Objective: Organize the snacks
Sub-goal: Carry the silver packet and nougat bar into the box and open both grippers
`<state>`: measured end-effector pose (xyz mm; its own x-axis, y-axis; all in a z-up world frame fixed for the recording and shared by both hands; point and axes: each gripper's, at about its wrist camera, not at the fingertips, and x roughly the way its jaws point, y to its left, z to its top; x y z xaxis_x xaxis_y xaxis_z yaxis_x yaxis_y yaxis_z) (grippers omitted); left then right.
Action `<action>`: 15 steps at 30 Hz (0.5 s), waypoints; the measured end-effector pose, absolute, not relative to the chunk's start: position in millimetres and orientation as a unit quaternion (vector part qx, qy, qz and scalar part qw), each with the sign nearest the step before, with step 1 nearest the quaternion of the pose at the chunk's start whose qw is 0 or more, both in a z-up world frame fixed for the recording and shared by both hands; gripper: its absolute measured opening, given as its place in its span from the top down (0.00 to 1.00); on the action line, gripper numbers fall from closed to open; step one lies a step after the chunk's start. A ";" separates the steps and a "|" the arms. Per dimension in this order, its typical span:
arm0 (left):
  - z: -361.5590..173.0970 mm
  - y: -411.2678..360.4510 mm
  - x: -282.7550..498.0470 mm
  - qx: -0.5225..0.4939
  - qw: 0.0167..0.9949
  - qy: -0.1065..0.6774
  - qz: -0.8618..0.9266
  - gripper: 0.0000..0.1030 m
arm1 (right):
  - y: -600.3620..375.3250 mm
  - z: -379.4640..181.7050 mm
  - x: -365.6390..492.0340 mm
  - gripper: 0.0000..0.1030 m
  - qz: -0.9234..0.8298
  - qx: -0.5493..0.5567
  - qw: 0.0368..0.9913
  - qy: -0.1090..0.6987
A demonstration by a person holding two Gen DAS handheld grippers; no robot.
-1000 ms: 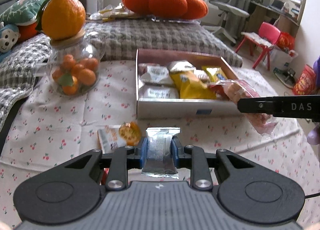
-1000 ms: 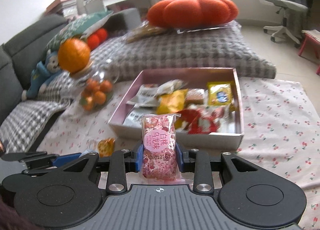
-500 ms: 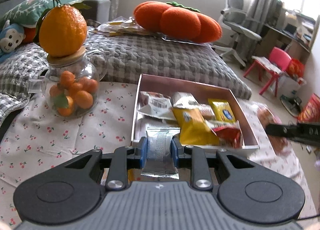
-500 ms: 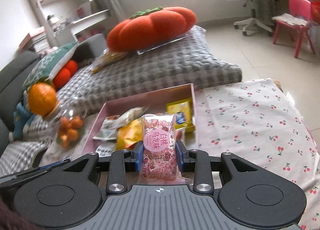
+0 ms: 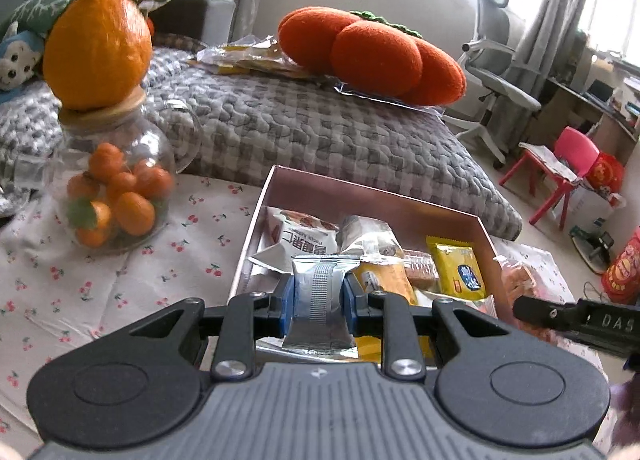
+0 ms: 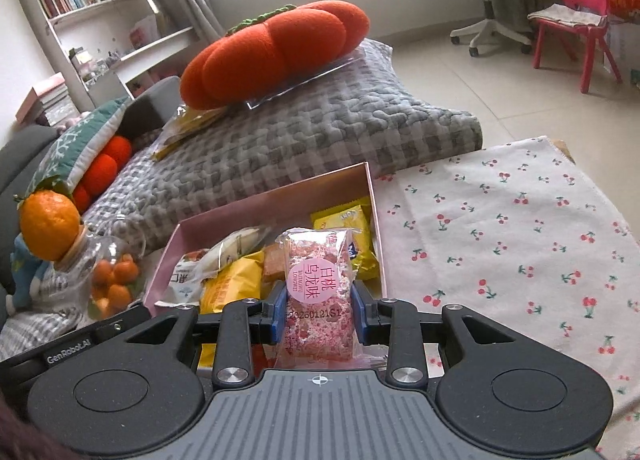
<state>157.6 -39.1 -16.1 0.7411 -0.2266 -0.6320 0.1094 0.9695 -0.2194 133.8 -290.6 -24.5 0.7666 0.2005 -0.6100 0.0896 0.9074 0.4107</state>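
With the left gripper (image 5: 319, 297) pinching a silver packet (image 5: 319, 302) and the right gripper (image 6: 319, 318) clamping a pink packet (image 6: 317, 292), both poised above the pink box (image 5: 372, 195), each should lower into free space ahead before releasing.

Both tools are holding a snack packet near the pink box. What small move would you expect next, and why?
Probably a short lowering over the pink box, then letting go. The left tool is shut on the silver packet and the right tool on the pink packet, both poised by the box's near edge, where other snacks already lie.
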 end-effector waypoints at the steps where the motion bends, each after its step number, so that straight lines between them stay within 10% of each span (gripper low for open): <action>1: -18.0 -38.9 159.4 -0.089 0.928 0.350 -0.088 0.78 | -289.9 -26.8 135.1 0.70 0.029 0.215 0.915 0.341; 12: -32.5 -43.1 164.3 -0.082 0.929 0.352 -0.075 0.77 | -291.6 -38.4 138.8 0.69 0.018 0.231 0.911 0.340; 15: -33.3 -43.2 164.7 -0.076 0.931 0.352 -0.066 0.63 | -290.4 -36.1 136.4 0.65 0.016 0.227 0.916 0.331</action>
<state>164.7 -43.2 -33.3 0.7437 -0.1760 -0.6450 0.0694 0.9798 -0.1874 136.4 -290.4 -36.1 0.7806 0.1793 -0.5988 0.1213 0.8963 0.4265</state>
